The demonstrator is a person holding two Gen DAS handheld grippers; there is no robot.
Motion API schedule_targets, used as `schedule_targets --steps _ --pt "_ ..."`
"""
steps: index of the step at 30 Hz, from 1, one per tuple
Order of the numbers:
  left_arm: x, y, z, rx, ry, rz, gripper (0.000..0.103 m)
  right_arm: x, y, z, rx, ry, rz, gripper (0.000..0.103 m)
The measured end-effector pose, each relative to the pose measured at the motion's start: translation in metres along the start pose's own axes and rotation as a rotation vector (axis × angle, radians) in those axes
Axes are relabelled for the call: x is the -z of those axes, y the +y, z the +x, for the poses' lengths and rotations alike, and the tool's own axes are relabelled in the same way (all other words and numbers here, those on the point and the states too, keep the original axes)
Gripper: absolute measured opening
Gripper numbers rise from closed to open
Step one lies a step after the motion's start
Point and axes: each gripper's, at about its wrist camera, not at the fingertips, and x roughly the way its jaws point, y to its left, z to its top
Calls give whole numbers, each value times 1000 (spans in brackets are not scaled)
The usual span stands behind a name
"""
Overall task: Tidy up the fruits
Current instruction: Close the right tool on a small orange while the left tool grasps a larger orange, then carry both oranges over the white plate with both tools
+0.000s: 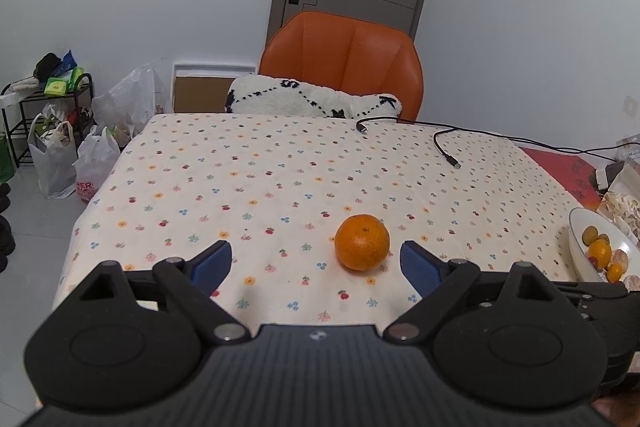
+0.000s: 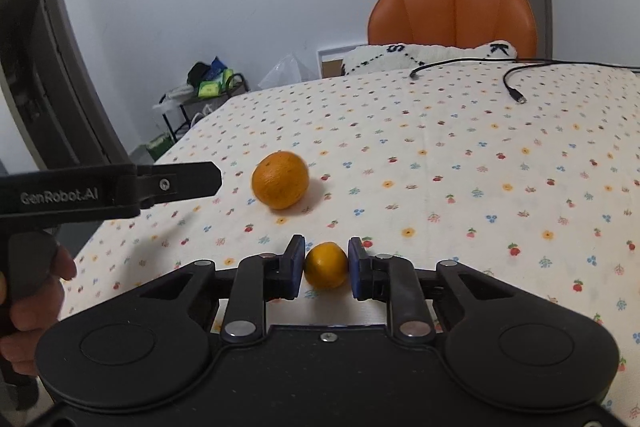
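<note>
A large orange (image 1: 362,242) (image 2: 280,179) rests on the flowered tablecloth (image 1: 280,179). My left gripper (image 1: 316,261) is open, its blue pads wide apart, with the orange just ahead and nearer the right pad. In the right wrist view the left gripper's black body (image 2: 120,189) reaches in from the left, short of the orange. My right gripper (image 2: 326,265) is shut on a small orange (image 2: 326,265), held just above the cloth. A white bowl (image 1: 576,247) at the table's right edge holds several small fruits (image 1: 599,251).
An orange chair (image 1: 344,67) with a black-and-white cushion (image 1: 312,101) stands at the table's far side. Black cables (image 1: 444,143) lie across the far right of the cloth. Snack packets (image 1: 624,203) sit by the bowl. Plastic bags (image 1: 76,155) and a shelf (image 1: 24,123) fill the floor at left.
</note>
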Motion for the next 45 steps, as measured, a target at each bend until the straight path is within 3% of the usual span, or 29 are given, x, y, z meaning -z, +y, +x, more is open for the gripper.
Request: schedule_targets --steps 10,16,19,21,23,35,45 --pt "-7 -20 29 25 25 69 86 -3 -18 -10 13 -63 61 22" --pt "-5 -31 48 10 71 91 81 -3 -29 -18 69 -93 75 22" --pt "-3 -34 56 -11 80 99 71 -3 -33 -23 66 -109 87 22" --pt "-2 -33 62 -22 102 84 48 -4 -34 -25 77 -120 85 22" --pt "0 -32 62 -13 114 62 39 -4 -36 -26 86 -125 90 22" --pt "-3 -48 22 -8 77 37 37 -4 -54 -68 60 -212 172 22" --pt "-2 -81 -11 49 29 56 37 -1 -69 -99 123 -262 167 22"
